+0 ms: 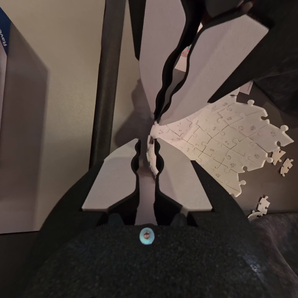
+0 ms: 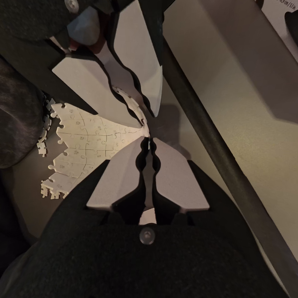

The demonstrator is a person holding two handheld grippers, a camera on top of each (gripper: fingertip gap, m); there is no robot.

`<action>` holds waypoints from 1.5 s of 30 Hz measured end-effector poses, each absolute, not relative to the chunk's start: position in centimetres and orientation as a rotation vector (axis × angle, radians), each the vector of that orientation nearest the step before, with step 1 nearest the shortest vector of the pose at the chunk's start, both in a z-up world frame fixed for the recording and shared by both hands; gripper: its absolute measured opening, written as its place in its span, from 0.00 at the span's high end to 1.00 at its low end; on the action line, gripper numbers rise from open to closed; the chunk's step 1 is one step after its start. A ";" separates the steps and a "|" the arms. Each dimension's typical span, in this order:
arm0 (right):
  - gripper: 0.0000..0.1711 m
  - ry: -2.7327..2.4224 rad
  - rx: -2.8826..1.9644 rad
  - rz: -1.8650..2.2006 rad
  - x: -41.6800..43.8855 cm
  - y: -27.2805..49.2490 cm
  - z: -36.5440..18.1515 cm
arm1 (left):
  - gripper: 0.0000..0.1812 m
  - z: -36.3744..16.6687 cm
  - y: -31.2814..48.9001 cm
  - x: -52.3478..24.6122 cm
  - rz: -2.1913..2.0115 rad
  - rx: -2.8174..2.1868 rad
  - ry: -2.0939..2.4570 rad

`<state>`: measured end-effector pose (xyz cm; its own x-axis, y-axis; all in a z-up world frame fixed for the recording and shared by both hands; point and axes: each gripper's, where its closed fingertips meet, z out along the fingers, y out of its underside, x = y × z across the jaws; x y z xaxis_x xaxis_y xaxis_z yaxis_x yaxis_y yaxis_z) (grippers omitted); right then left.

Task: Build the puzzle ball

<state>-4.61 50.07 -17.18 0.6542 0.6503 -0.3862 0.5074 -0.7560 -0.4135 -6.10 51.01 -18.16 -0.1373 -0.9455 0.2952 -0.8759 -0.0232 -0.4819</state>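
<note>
Left gripper (image 1: pixel 147 141) pinches the rim of the curved white assembled puzzle-ball shell (image 1: pixel 233 145). Right gripper (image 2: pixel 149 141) meets it tip to tip, clamped on the same rim. Loose white puzzle pieces (image 1: pixel 277 156) lie beyond, beside the shell on the dark tabletop (image 1: pixel 274 185).

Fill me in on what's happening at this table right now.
A person is building a puzzle ball with two handheld grippers. The curved section of joined white pieces, already many pieces across, is held up by its edge. The left gripper and the right gripper both pinch that edge, their tips nearly meeting. A few loose pieces lie on the dark table beyond it. A box stands to one side.
</note>
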 end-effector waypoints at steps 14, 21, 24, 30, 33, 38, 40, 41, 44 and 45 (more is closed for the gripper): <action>0.99 -0.953 -2.598 0.753 -4.7 50.1 -17.3 | 0.97 -18.2 50.7 -6.3 -0.880 -1.983 2.129; 0.95 -1.025 -2.628 0.759 -4.4 49.2 -17.9 | 0.97 -18.0 50.9 -6.3 -0.861 -1.970 2.131; 0.94 -1.063 -2.646 0.807 -4.5 49.0 -17.8 | 0.97 -17.8 50.9 -6.3 -0.856 -1.964 2.129; 0.95 -1.139 -2.658 0.881 -5.0 49.6 -17.8 | 0.98 -17.5 51.1 -6.5 -0.881 -1.973 2.105; 0.95 -1.157 -2.656 0.908 -5.2 49.7 -18.2 | 0.98 -17.4 51.3 -6.5 -0.907 -1.983 2.087; 0.98 -1.154 -2.642 0.958 -5.4 50.1 -18.5 | 0.98 -17.4 51.4 -6.5 -0.912 -1.991 2.075; 0.98 -1.144 -2.642 0.962 -5.4 50.0 -18.5 | 0.98 -17.4 51.4 -6.5 -0.908 -1.988 2.075; 0.99 -1.146 -2.640 0.965 -5.4 50.0 -18.5 | 0.98 -17.4 51.4 -6.5 -0.907 -1.987 2.075; 0.99 -1.141 -2.636 0.954 -5.4 50.1 -18.5 | 0.96 -17.3 51.1 -6.5 -0.950 -1.986 2.070; 0.99 -1.129 -2.635 0.945 -5.4 50.2 -18.5 | 0.92 -17.3 51.0 -6.4 -0.969 -1.988 2.072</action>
<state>-5.42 50.23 -18.47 0.5257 0.6892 -0.4986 0.6122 -0.7135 -0.3408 -6.45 50.98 -17.34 -0.1357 -0.9296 0.3427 -0.8589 -0.0620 -0.5084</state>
